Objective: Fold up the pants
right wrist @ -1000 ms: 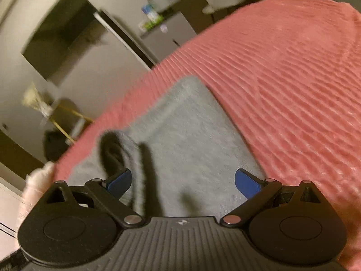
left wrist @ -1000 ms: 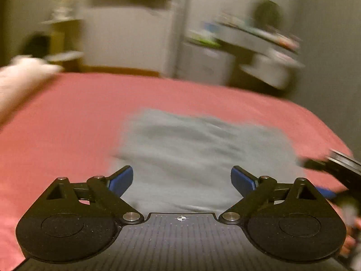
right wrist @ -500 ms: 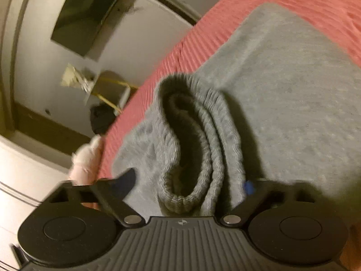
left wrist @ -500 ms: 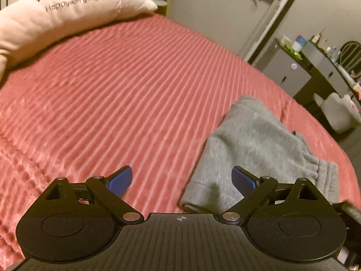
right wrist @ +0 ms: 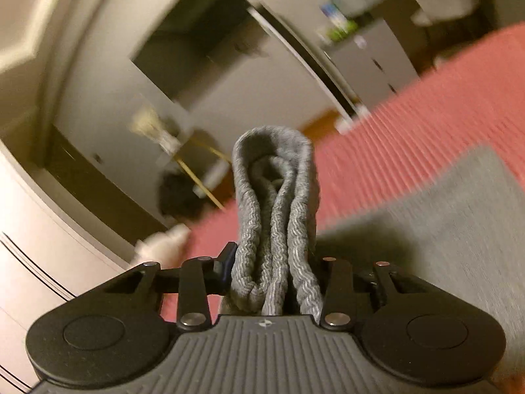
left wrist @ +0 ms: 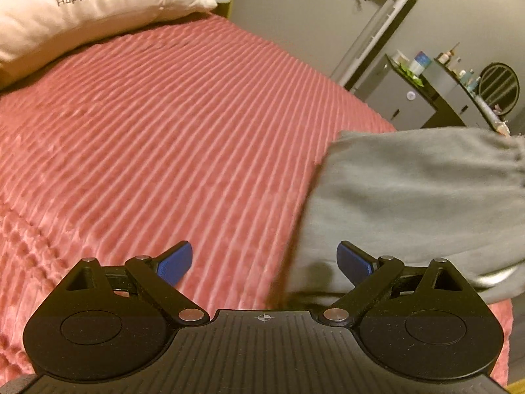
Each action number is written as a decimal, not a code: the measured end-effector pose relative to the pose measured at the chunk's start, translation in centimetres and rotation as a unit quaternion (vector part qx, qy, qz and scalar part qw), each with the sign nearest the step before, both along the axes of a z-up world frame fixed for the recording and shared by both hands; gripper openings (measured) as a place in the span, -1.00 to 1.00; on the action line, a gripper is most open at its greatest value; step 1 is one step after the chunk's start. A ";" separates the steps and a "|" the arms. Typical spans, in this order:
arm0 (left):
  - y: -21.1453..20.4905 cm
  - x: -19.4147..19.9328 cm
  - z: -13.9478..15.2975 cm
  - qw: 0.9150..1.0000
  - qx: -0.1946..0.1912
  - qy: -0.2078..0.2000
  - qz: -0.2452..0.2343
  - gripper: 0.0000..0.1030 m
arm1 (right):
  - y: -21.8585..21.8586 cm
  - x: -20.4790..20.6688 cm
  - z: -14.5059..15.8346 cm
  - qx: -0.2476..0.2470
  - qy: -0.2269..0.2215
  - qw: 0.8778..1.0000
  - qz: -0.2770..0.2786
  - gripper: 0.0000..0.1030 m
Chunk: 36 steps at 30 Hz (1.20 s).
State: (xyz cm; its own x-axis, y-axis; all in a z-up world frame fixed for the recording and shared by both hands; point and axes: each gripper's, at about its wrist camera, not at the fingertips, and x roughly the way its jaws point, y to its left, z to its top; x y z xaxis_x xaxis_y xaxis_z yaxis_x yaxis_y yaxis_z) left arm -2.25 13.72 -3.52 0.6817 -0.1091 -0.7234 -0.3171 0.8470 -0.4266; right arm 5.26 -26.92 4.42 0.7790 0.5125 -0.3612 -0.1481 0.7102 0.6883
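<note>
**Waistband gripped, far side free**

The red bedspread (left wrist: 170,138) gives a broad flat base, with plenty of bare room toward the pillow (left wrist: 82,10). The grey pants (left wrist: 420,203) lie along its right part, one end raised. The right gripper (right wrist: 272,282) is clenched on the bunched ribbed waistband (right wrist: 274,197), probably to carry it over. The left gripper (left wrist: 264,259) is spread wide and empty, beside the pants' near edge.

The left gripper (left wrist: 264,261) has matte black linkage arms, silver pivot screws, round embossed discs, a ribbed dark-grey body with a small white crosshair mark, and blue finger pads (left wrist: 174,262). The right gripper (right wrist: 272,269) looks the same.
</note>
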 end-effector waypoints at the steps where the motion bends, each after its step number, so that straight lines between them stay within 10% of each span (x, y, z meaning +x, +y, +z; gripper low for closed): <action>1: 0.0 -0.1 0.1 1.000 -0.001 -0.003 -0.001 0.91 | -0.5 -0.1 0.8 0.014 -0.014 1.000 -0.006 -0.27; 8: -0.8 0.2 0.1 0.999 0.006 -0.003 -0.035 0.91 | -5.8 -1.6 0.7 0.039 -0.026 0.996 -0.072 -0.25; 12: -1.5 0.6 0.0 0.998 0.016 0.006 -0.057 0.91 | -8.4 -1.2 -4.2 -0.022 0.060 0.992 -0.113 0.30; 16: -2.7 1.1 0.1 0.996 0.042 0.019 -0.080 0.91 | -11.1 -1.7 -9.8 -0.037 0.163 0.971 -0.170 0.34; 28: -8.2 4.6 -2.4 0.983 0.121 0.047 -0.130 0.91 | -9.7 -5.2 -6.5 -0.082 0.063 0.982 -0.157 0.35; 36: -8.5 5.0 -3.4 0.978 0.139 0.074 -0.136 0.95 | -9.1 -2.9 -9.4 -0.146 0.145 0.966 -0.155 0.40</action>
